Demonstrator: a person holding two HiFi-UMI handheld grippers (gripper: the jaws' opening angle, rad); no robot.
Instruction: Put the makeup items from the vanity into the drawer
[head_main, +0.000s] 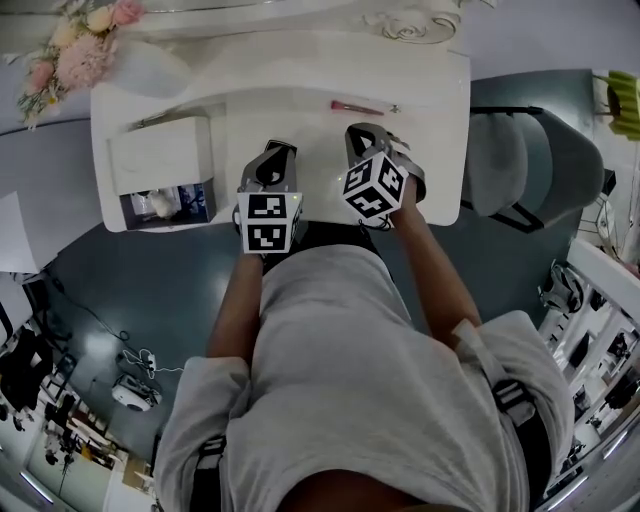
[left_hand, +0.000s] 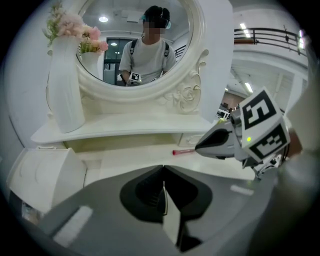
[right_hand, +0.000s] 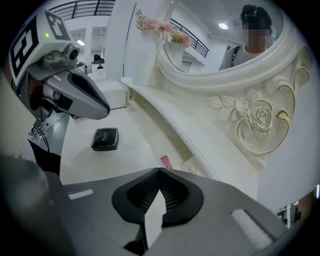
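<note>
Head view: left tongs and right tongs closed and empty, near the pink stick. Light, slim, probably rolls; pinch it midway.

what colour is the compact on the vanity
Black. The compact shows best in the right gripper view.

No text I can read for certain, faint pale script on the lid of the black compact on the desk, perhaps a brand, too small, marker cubes on the left hand-held gripper and right hand-held gripper showing only black-and-white squares.
</note>
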